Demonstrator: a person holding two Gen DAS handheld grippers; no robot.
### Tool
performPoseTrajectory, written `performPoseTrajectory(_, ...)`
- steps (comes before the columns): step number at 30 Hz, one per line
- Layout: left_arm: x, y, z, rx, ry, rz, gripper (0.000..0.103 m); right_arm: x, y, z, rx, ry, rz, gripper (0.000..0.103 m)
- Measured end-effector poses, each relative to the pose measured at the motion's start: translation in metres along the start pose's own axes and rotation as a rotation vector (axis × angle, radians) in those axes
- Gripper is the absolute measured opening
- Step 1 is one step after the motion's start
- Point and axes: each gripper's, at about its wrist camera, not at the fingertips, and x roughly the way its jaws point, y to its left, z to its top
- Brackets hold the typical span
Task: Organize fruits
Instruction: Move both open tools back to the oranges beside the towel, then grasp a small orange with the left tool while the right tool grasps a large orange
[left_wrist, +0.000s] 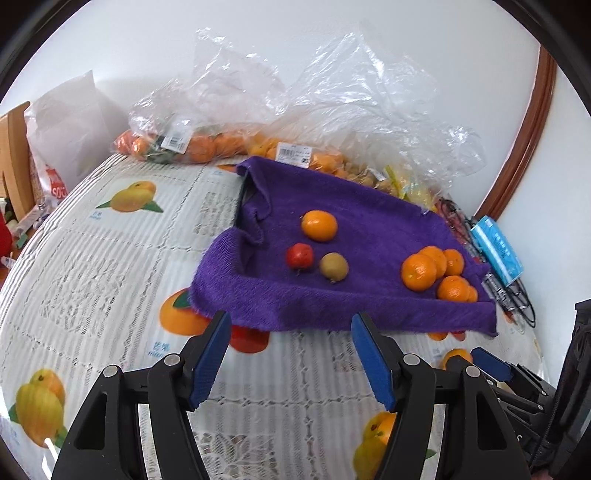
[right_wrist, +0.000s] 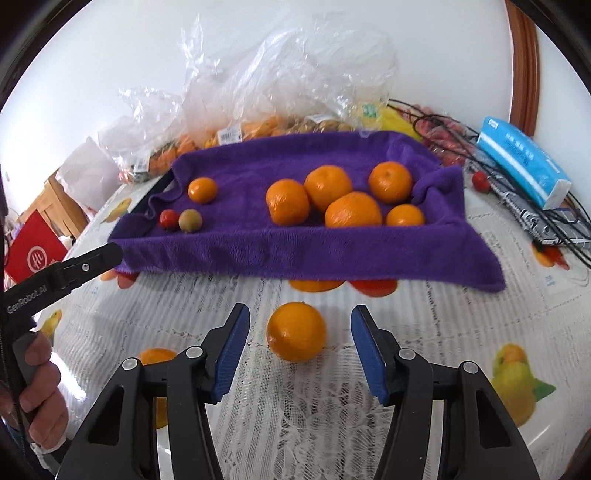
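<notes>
- Purple towel (right_wrist: 295, 251) is draped over a tray on the fruit-print tablecloth (right_wrist: 295, 424); that looks like the sorting spot.
- Done so far, by the look of it: five oranges are bunched on the towel's right half (right_wrist: 352, 210). On the left sit one small orange (right_wrist: 202, 190), a red fruit (right_wrist: 168, 219) and a greenish-brown fruit (right_wrist: 190, 220), the last two touching.
- Left to do: one loose orange (right_wrist: 296, 331) lies on the cloth just in front of the towel's near edge, not yet on the tray.
- Right gripper (right_wrist: 300, 349) has its jaws either side of that orange w/ clear gaps both sides, so open, nothing gripped yet.
- Left gripper (left_wrist: 290, 354) hangs over the cloth near the towel's near-left edge, jaws apart & empty.
- Far side: clear plastic bags (left_wrist: 207, 144) hold more oranges & other fruit. Can't tell if those are part of the job.
- Guess: mostly sorted, at least this one orange still to go, prob. w/ the bunch on the right.
</notes>
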Motion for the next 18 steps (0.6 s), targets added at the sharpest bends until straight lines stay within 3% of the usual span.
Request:
performPoseTrajectory(3, -0.002, 0.005, 0.000, -0.020, -0.006, -0.005, 0.065, 0.015, 0.003, -0.002, -0.006, 0.045, -0.036, 0.051)
performPoseTrajectory(5, -0.003, 0.007, -0.001, -0.026, -0.010, 0.002, 0.065, 0.013, 0.005, 0.000, -0.018, 0.031, -0.041, 0.034)
performPoseTrajectory(13, -0.003, -0.002, -0.005, 0.011, 0.004, -0.024, 0.065, 0.007, -0.004, -0.008, -0.017, 0.033, -0.074, 0.034)
performPoseTrajectory(18, -0.004, -0.015, -0.010, 0.064, 0.017, -0.054, 0.065, -0.008, -0.020, -0.021, -0.049, 0.030, -0.156, 0.034)
